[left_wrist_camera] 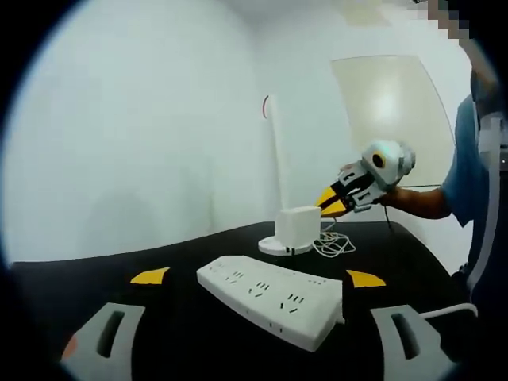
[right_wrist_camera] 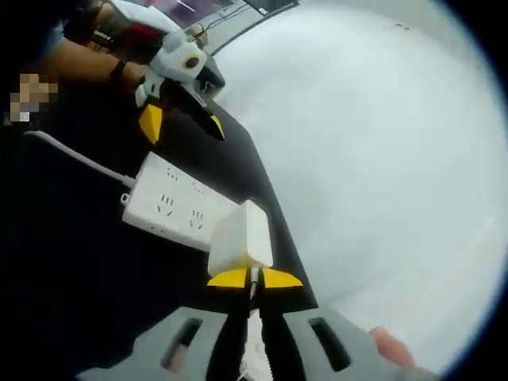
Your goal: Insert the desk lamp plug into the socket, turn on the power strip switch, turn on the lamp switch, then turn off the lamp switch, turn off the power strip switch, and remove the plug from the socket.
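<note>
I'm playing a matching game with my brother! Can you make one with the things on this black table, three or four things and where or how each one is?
Things:
1. power strip
2. lamp
3. coiled cord
4. left gripper

States:
A. jaws wide apart
B. lying flat, sockets empty
C. standing upright by the wall
D. bundled beside the lamp base

Pairs: 1-B, 2-C, 3-D, 4-A

A black table spans the lower frame. Plain white walls rise behind it, with a pale, brightly lit panel at upper right.
</note>
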`<state>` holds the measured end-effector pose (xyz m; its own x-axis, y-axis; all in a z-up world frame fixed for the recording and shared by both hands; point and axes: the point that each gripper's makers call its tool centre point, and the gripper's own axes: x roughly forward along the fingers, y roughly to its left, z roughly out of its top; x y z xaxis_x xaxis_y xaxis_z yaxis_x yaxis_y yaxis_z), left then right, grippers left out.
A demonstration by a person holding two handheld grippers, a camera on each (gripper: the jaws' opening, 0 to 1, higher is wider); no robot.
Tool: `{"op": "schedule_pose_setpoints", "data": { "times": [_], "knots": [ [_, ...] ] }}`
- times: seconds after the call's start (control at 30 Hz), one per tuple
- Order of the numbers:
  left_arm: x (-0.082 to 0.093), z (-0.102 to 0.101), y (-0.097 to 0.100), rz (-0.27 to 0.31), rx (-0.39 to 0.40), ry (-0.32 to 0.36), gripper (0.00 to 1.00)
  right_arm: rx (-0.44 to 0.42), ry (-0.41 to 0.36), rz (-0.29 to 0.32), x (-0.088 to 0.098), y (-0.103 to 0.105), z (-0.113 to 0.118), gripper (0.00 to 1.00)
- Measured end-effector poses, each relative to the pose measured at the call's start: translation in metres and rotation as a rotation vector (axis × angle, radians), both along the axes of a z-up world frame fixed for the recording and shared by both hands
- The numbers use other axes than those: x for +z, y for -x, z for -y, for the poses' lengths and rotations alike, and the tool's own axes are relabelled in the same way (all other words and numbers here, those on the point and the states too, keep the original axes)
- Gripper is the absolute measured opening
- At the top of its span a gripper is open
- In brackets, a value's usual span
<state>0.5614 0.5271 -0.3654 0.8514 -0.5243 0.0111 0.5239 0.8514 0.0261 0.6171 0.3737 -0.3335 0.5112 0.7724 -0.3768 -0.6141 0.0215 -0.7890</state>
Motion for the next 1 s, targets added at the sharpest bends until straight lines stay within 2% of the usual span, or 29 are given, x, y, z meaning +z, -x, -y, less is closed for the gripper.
{"op": "schedule_pose_setpoints", "data": {
  "times": [0.4,1.0],
  "knots": [
    [0.001,-0.007,0.000,0.001,0.013,0.010,0.84,0.065,-0.020,0.004,0.005,0.022,-0.018,0.06],
    [0.000,-0.009,0.000,-0.002,0.023,0.009,0.83,0.139,-0.018,-0.025,-0.006,0.046,-0.033,0.06]
  ]
}}
